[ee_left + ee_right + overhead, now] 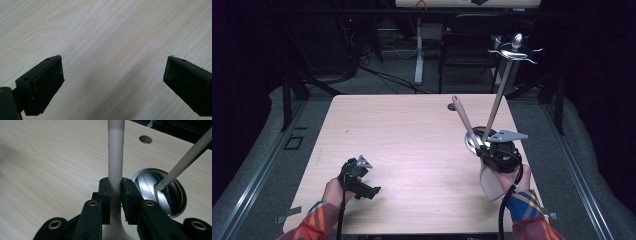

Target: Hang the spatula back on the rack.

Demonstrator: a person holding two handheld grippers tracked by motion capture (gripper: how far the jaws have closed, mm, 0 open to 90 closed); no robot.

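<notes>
The right claw [115, 197] is pinching the pale handle of a spatula [116, 152], both pads pressed flat against the shaft low down, just above the point where it widens into the blade. Gripping so near the blade probably gives the person firm control of the utensil's angle; in the high view the spatula [464, 117] tilts up and away to the left while its broad pale blade hangs below the right hand [511, 176], clear of the tabletop [412, 150]. Just beside the claw stands a utensil rack: a shiny round metal base [172, 197] shaped like a shallow dish, from whose middle a thin metal rod [185, 161] rises at a slant. In the high view the rod [499, 97] ends in a ring of small hooks [516, 51] under a knob, and nothing hangs on them; the dish holds nothing but the foot of the rod. The spatula seems to be held next to the rack so that it can be hung there, though that is a judgement. The left claw [112, 82] is spread wide over bare wood, grasping nothing, and in the high view the left claw [362, 182] rests low near the front left of the tabletop, well apart from the rack, apparently idle.
</notes>
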